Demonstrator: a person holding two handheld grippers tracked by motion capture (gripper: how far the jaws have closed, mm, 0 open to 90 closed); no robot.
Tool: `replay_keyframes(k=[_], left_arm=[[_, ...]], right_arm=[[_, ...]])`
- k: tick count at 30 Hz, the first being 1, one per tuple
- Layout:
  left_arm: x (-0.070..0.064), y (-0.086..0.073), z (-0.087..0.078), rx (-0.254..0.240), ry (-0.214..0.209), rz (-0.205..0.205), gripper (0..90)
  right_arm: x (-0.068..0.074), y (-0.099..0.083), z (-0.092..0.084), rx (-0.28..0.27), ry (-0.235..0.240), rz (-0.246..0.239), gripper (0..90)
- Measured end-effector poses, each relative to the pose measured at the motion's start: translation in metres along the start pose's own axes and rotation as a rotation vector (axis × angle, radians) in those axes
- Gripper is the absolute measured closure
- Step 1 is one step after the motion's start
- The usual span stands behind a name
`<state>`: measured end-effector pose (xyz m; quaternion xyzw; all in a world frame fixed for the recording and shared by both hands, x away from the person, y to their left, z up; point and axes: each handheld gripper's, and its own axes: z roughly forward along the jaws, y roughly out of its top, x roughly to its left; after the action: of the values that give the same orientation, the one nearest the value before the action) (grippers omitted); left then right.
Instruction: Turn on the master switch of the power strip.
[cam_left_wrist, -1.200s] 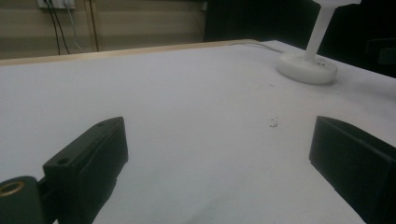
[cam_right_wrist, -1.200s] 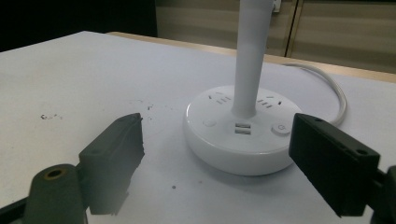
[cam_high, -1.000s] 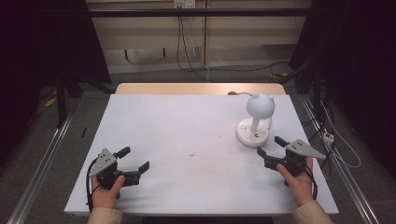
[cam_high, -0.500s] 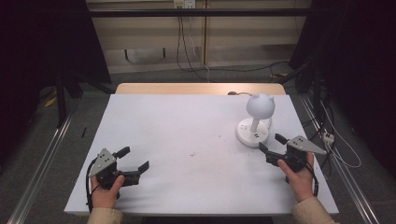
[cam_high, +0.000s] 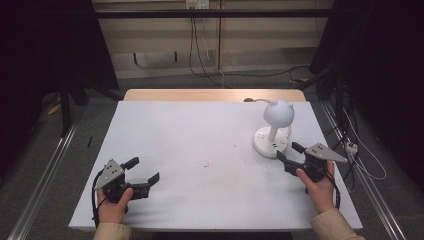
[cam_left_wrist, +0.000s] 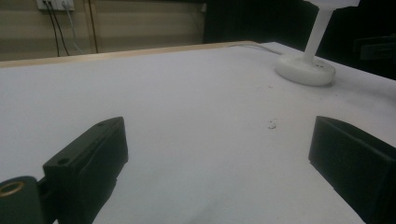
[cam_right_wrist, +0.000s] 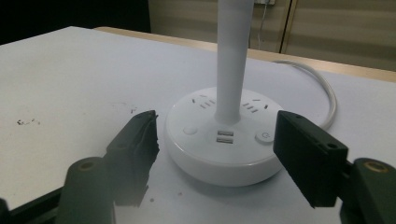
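Your right gripper (cam_high: 288, 153) sits just in front of the white desk lamp (cam_high: 274, 128) at the far right of the table (cam_high: 200, 130), and its jaws have just been closing, yet they stand well apart, one on each side of the lamp's round base (cam_right_wrist: 219, 140) without pressing on it, so nothing is held so far. If the aim is to press the power button (cam_right_wrist: 264, 136) on the base's top, you would do well to narrow the jaws further and come down with one fingertip only, straight from above, so the light base does not skid on the smooth table. If you mean to grip the base instead, centre it between the jaws first; it is wide, low and glossy, and likely to slip out of an off-centre hold. The lamp is smooth white plastic: a flat disc with sockets and two USB ports, a slim upright stem (cam_right_wrist: 232, 56), and a rounded head (cam_high: 278, 112) with two small ear-like bumps; its white cord (cam_right_wrist: 322, 91) curls away behind. Your left gripper (cam_high: 141, 170) rests at the near left with its jaws wide apart and empty over the bare matte white surface.
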<state>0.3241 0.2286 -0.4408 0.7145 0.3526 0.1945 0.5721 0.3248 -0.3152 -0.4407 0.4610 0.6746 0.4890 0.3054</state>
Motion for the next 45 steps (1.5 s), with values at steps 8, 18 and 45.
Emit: replay_keyframes(k=[8,18,45], left_arm=[[0.0,0.0,0.0,-0.005,0.001,-0.006,4.5],[0.0,0.0,0.0,-0.006,-0.003,-0.004,4.5],[0.001,-0.001,0.0,0.0,-0.001,-0.009,4.5]], right_arm=[[-0.003,0.003,0.002,0.001,0.002,0.008,37.5],[-0.008,0.005,0.006,0.016,-0.015,0.014,48.6],[-0.021,0.01,0.021,0.063,-0.055,0.0,76.1]])
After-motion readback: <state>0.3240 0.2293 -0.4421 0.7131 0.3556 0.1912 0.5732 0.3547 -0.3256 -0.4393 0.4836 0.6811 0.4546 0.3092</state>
